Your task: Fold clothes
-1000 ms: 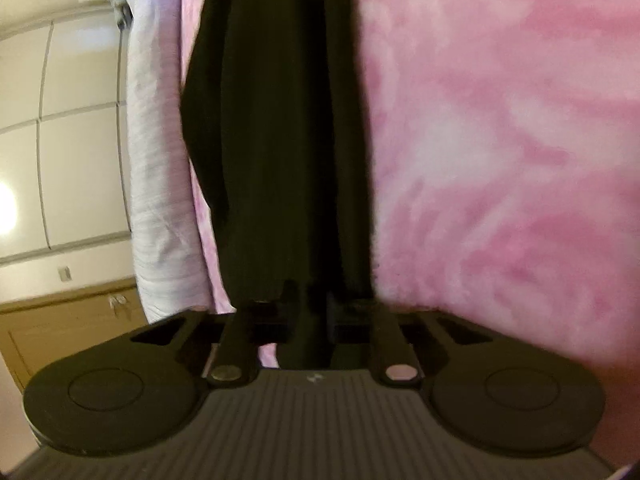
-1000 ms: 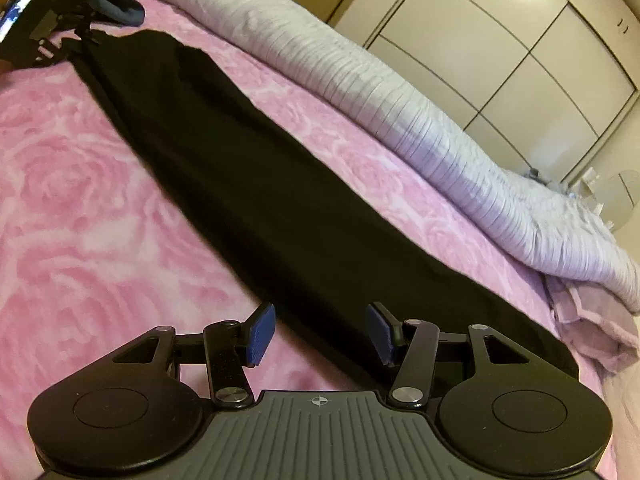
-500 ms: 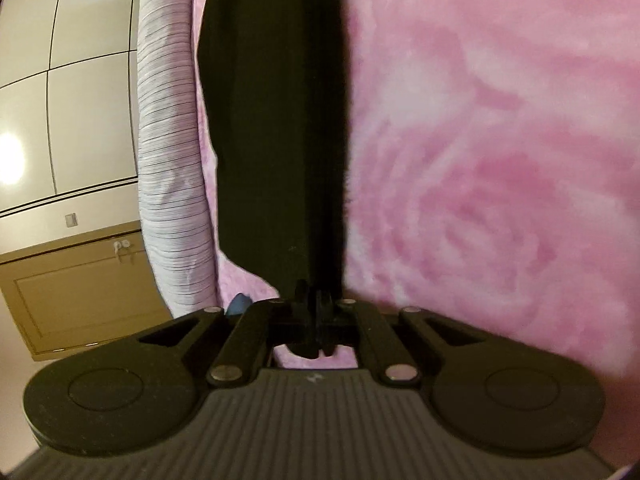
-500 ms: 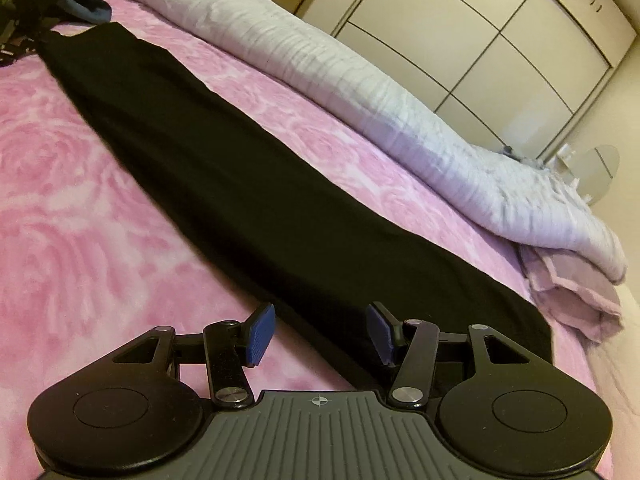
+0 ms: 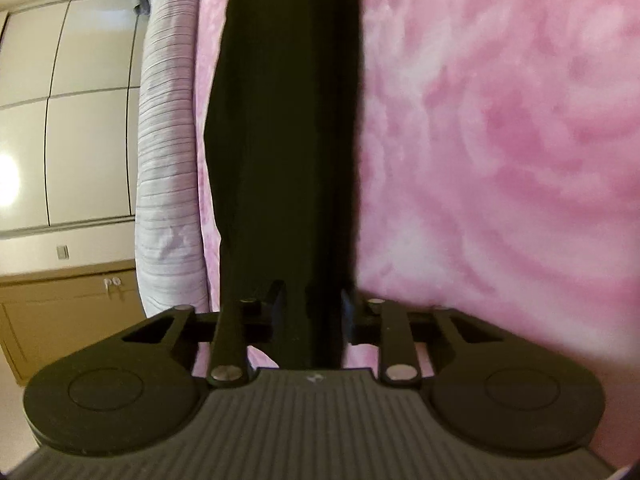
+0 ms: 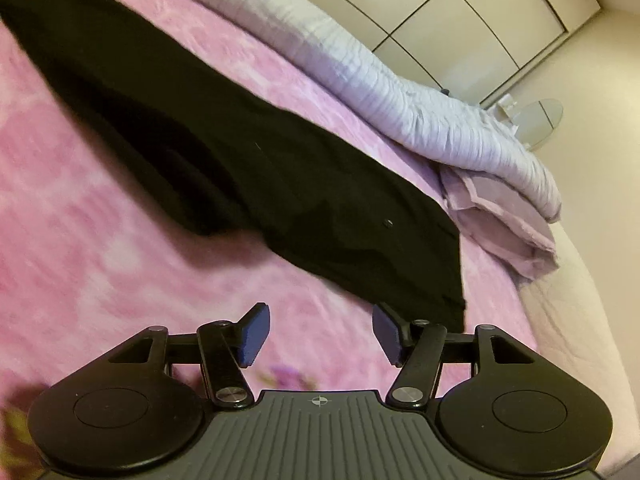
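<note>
Long black trousers [image 6: 248,152] lie stretched across the pink rose-patterned blanket [image 6: 100,264]. In the right wrist view the waist end with a small button lies near the lower right, and a fold of the upper leg hangs over near the middle. My right gripper [image 6: 320,334] is open and empty, just in front of the waist end. In the left wrist view the trousers [image 5: 288,140] run straight away from my left gripper [image 5: 310,306], which is open with the dark cloth lying between and under its fingers.
A rolled lilac striped duvet [image 6: 400,92] lies along the far side of the bed, with a folded mauve cloth [image 6: 504,224] at its end. White wardrobe doors [image 6: 460,20] stand behind. A wooden cabinet [image 5: 60,308] shows in the left wrist view.
My left gripper was shut on the trousers' end half a second ago and has opened. My right gripper has moved toward the waist end, and a fold now shows in the cloth.
</note>
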Motion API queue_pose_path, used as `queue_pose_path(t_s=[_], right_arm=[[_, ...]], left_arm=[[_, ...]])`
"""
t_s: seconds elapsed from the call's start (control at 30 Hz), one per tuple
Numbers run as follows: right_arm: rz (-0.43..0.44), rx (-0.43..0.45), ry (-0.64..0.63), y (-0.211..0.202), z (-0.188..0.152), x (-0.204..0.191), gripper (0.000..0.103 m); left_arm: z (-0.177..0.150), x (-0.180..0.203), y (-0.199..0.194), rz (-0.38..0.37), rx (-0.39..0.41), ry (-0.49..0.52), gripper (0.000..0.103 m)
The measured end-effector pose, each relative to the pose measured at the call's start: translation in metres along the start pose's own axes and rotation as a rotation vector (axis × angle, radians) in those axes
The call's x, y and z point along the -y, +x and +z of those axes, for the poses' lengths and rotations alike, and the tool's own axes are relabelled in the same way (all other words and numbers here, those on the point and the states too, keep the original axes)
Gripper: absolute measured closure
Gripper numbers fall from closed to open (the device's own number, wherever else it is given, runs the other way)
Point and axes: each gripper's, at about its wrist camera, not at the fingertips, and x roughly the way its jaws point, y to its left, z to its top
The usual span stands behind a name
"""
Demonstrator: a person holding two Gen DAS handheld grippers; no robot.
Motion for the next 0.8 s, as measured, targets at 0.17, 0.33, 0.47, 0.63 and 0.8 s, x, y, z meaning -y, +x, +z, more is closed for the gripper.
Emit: queue_pose_path(t_s=[0.17,0.33,0.47,0.63,0.8], right_arm=[[-0.085,0.031,-0.279,0.031,-0.030,0.003,0.035],[-0.125,0.057,-0.521,0.078,-0.060,0.023,0.033],[-0.091,0.108,-0.540,0.105,-0.064,0.047,0.033],[-0.083,0.148,-0.600,0.130,-0.068,0.059,0.039],[-0.119,0.157,-0.743,0.146,-0.081,0.052,0.086]], left_arm=[[-0.006,0.006,0.003,0.024,-0.037,-0.012,0.101],[-0.003,0.008,-0.002,0.013,-0.064,-0.063,0.101],[-0.001,0.002,-0.004,0.001,-0.088,-0.134,0.101],[0.004,-0.004,0.000,0.006,-0.117,-0.143,0.101],[0.011,-0.023,0.020,0.019,-0.139,-0.145,0.101]])
